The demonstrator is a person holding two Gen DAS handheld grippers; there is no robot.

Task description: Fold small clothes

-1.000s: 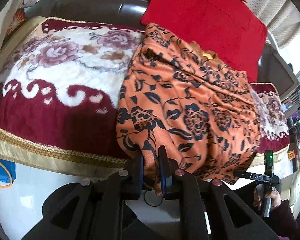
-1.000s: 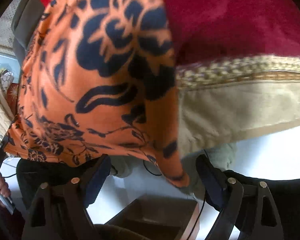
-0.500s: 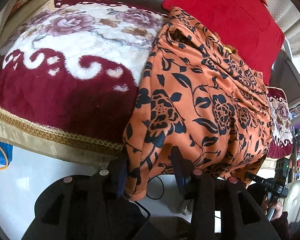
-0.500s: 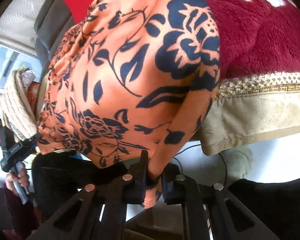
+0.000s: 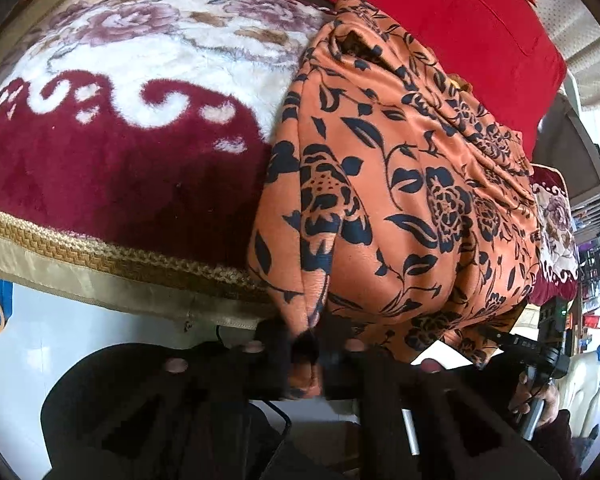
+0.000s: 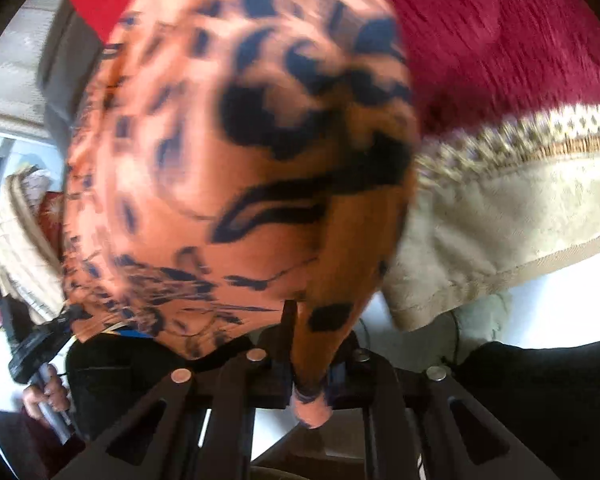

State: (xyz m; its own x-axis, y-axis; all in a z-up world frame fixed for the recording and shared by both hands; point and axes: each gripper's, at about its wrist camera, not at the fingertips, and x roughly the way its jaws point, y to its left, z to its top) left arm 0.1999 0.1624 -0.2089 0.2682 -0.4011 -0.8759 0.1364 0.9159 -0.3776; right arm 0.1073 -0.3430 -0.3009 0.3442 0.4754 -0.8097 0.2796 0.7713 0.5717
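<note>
An orange garment with a black flower print (image 5: 400, 184) lies over the front of a sofa and hangs off its edge. My left gripper (image 5: 306, 354) is shut on the garment's lower hem, at the left corner. My right gripper (image 6: 310, 368) is shut on another part of the same hem; the garment (image 6: 240, 152) fills that blurred view. The other handheld gripper shows at the far right in the left wrist view (image 5: 540, 356) and at the lower left in the right wrist view (image 6: 36, 354).
A plush maroon and white flowered blanket (image 5: 132, 132) with a gold trim (image 5: 112, 260) covers the sofa seat. A red cushion (image 5: 460, 36) leans on the backrest. White floor (image 5: 52, 336) lies below the sofa edge.
My left gripper, open half a second ago, has shut on the hem again. My right gripper shut on the hem a second ago and is moving fast now; its view is blurred.
</note>
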